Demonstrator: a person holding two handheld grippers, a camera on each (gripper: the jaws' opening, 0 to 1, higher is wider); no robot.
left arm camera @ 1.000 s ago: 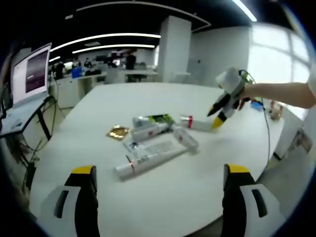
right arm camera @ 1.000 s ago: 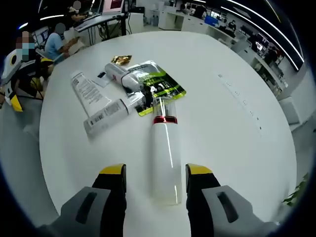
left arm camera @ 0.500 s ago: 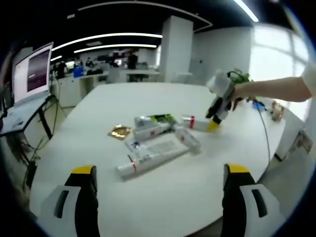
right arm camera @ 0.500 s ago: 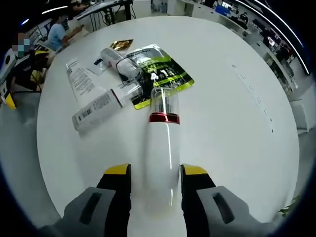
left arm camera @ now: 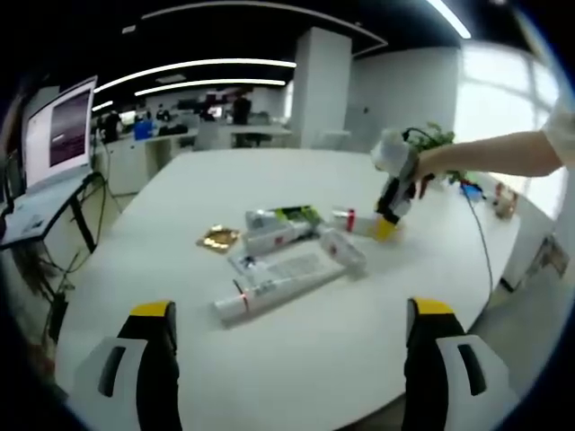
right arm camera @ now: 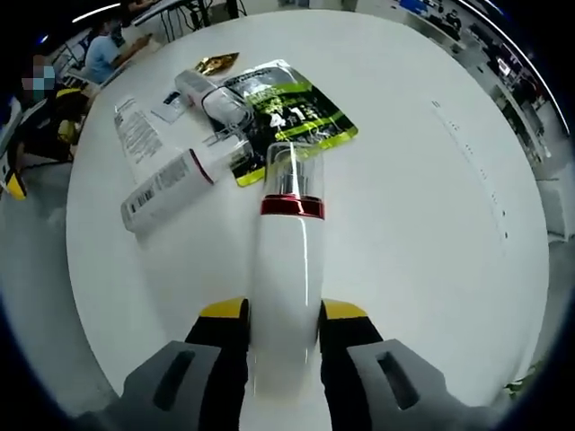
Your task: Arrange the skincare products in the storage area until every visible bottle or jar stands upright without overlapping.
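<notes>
White table (right arm camera: 431, 224) bears one bottle (right arm camera: 286, 269) gripped by right claw (right arm camera: 283, 316); left claw (left arm camera: 292, 310) released.

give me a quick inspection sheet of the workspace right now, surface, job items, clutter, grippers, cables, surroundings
surface: round white table, bare around one cluster of products.
job's things: white bottle with red band and clear cap, lying flat; white tube lying flat; smaller bottles lying on a green sachet.
clutter: gold foil packet; printed leaflet.
grippers: right gripper jaws against both sides of the white bottle's base; left gripper open, held back from the cluster.
cables: dark cable trailing over the table edge behind the right gripper.
surroundings: open office, monitor on a stand, desks and people beyond, ceiling light strips.
</notes>
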